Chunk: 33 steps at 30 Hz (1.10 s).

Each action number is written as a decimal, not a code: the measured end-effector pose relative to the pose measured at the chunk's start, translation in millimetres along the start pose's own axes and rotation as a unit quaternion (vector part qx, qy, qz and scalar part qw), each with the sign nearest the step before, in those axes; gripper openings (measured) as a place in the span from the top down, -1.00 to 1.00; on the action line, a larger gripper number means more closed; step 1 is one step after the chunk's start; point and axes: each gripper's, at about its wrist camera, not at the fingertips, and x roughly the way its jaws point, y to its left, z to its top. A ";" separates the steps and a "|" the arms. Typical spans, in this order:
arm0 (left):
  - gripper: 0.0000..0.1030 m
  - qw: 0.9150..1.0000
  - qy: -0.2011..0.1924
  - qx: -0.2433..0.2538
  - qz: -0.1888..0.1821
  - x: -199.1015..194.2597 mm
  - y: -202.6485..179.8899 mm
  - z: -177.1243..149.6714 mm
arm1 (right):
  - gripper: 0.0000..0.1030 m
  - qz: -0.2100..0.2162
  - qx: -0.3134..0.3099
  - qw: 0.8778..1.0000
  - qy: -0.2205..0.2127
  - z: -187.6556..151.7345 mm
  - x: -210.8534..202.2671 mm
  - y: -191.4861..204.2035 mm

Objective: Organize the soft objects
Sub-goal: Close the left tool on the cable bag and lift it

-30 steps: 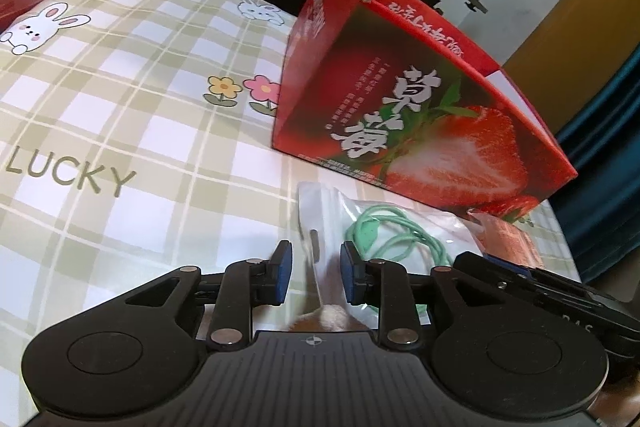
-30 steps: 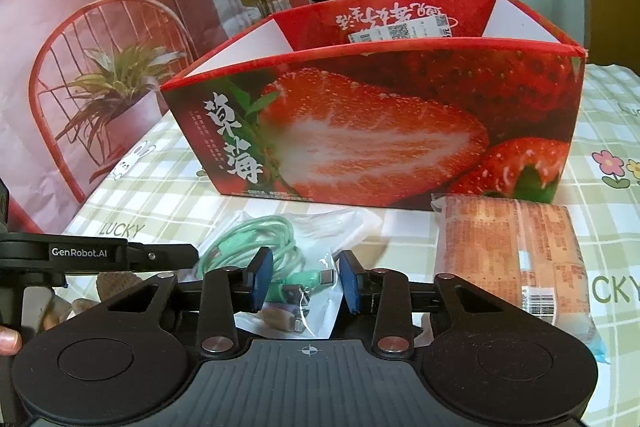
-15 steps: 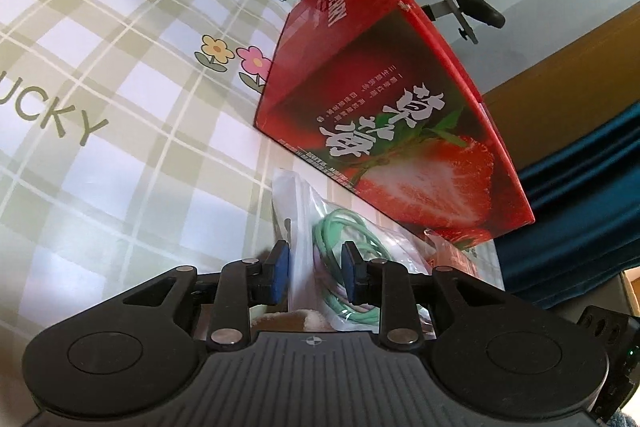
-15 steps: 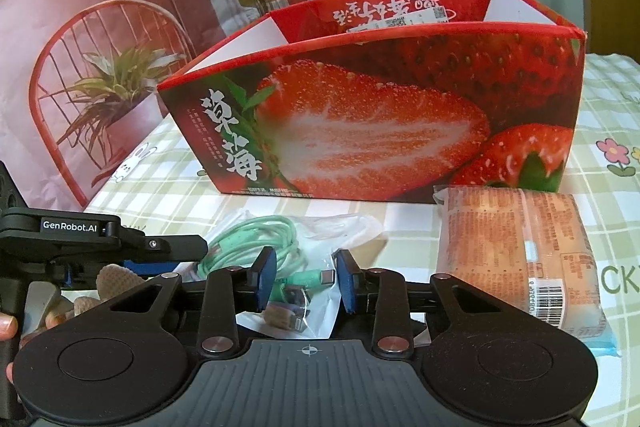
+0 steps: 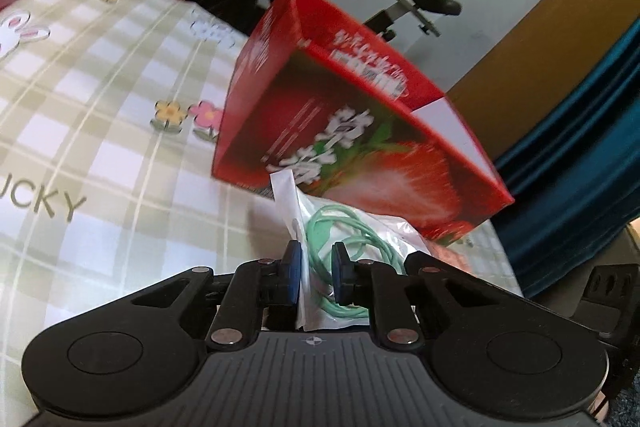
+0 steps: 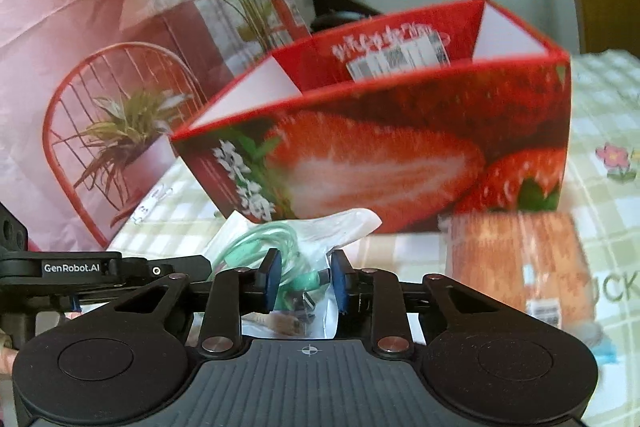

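Table [image 5: 100,155]: covered with a checked cloth printed with flowers, rabbits and lettering; bore every item listed below.

Strawberry box [image 6: 400,155]: large red printed carton, top open, standing behind the other goods. Judged the destination for the soft things.

Wrapped pack [image 6: 516,267]: orange-brown sealed packet, lying flat in front of the box, to the right of the bag in the right wrist view, untouched.

Clear bag [image 5: 320,223]: thin plastic pouch holding a coiled green cable [image 5: 344,227]; it sat just in front of the box, one end raised off the cloth, with both tools on it.

Left gripper [image 5: 316,275]: jaws had just been closing, bag film and cable loops between the blue pads and apparently pinched.

Right gripper [image 6: 303,277]: jaws likewise had just been closing, pads pressed on the bag's connector end.

Step in hand, as judged: a two-handed pick-up of the bag, grasp just made. Next move would call for lifting both ends together, clearing the box's near wall, then releasing over the open top without the slack film slipping.
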 end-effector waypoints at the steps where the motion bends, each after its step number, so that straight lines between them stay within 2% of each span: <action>1: 0.67 1.000 -0.006 0.003 -0.010 -4.7 -3.1 1.9 | 0.60 0.000 -0.007 1.000 -0.005 2.6 -4.3 2.1; 5: 0.69 0.997 -0.034 0.034 -0.057 -23.4 -25.7 12.2 | 0.71 0.022 -0.043 0.998 -0.030 16.4 -21.4 18.2; 7: 0.68 0.997 -0.035 0.065 -0.036 -23.5 -38.1 14.4 | 0.71 0.014 -0.061 0.998 -0.025 21.4 -21.8 26.4; 8: 0.68 0.997 -0.031 0.065 -0.026 -21.5 -38.7 14.6 | 0.71 0.004 -0.064 0.998 -0.015 22.4 -18.9 27.9; 13: 0.68 0.999 -0.004 0.027 0.032 -12.2 -12.7 8.0 | 0.71 -0.010 -0.043 0.999 0.017 8.9 -8.3 15.7; 16: 0.59 0.999 0.011 0.014 0.046 -1.8 -1.1 8.1 | 0.71 -0.019 -0.016 0.999 0.032 1.8 -2.4 0.4; 19: 0.28 0.999 0.023 0.014 0.048 10.0 6.7 9.9 | 0.71 -0.028 -0.010 0.999 0.034 -2.5 1.2 -7.6; 20: 0.25 0.999 0.026 0.013 0.043 13.1 9.5 8.5 | 0.71 -0.027 -0.006 0.999 0.037 -3.7 3.0 -10.0; 26: 0.25 0.998 0.045 0.004 0.053 31.5 22.3 9.5 | 0.67 -0.022 0.004 0.999 0.048 -8.4 12.7 -16.6; 28: 0.25 0.998 0.052 -0.003 0.045 35.7 24.5 10.2 | 0.56 -0.024 0.010 0.998 0.049 -6.7 13.9 -19.5; 33: 0.25 0.997 0.066 -0.012 0.023 43.5 25.8 6.2 | 0.47 -0.021 0.015 0.998 0.057 -5.6 19.7 -20.7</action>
